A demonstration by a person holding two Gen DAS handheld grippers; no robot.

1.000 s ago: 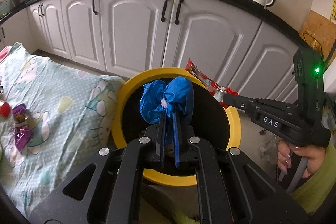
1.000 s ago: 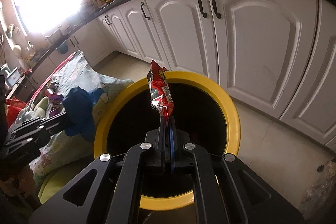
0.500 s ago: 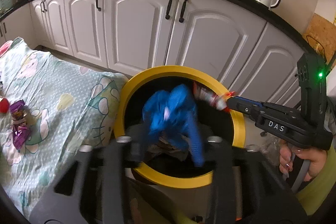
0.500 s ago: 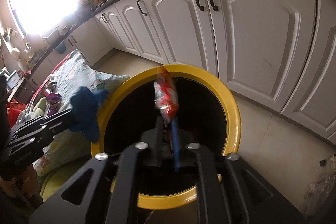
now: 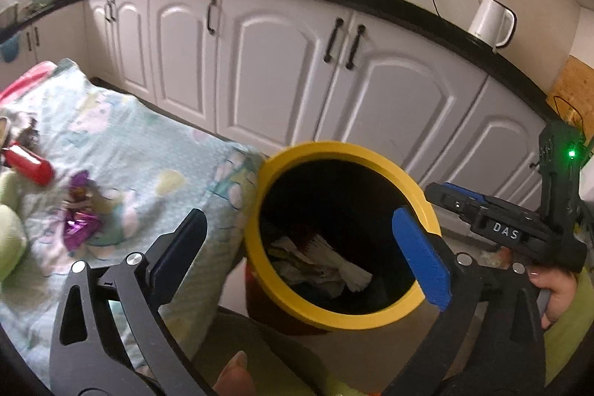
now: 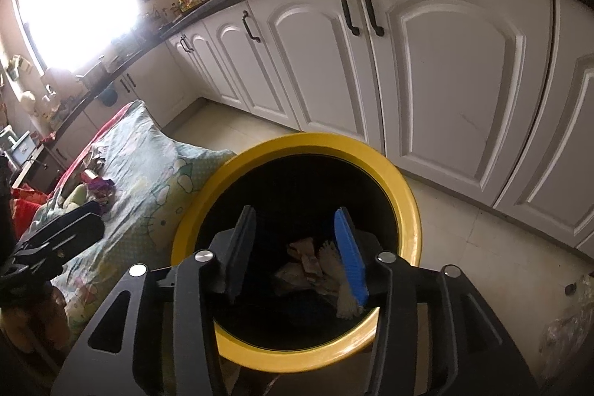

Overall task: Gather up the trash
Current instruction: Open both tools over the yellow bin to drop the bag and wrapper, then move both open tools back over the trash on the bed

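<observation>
A yellow-rimmed bin stands beside the bed, with crumpled paper trash at its bottom. My left gripper is open wide and empty above the bin's left rim. My right gripper is open and empty over the bin mouth; it also shows in the left wrist view. A purple wrapper and a red cylinder lie on the bedsheet.
White kitchen cabinets run behind the bin under a black counter with a white kettle. Tiled floor lies to the right. A clear plastic bag lies on the floor at far right.
Both grippers opened. The blue crumpled bag left my left gripper and the red snack wrapper left my right gripper; both dropped into the bin. The left gripper shifted left.
</observation>
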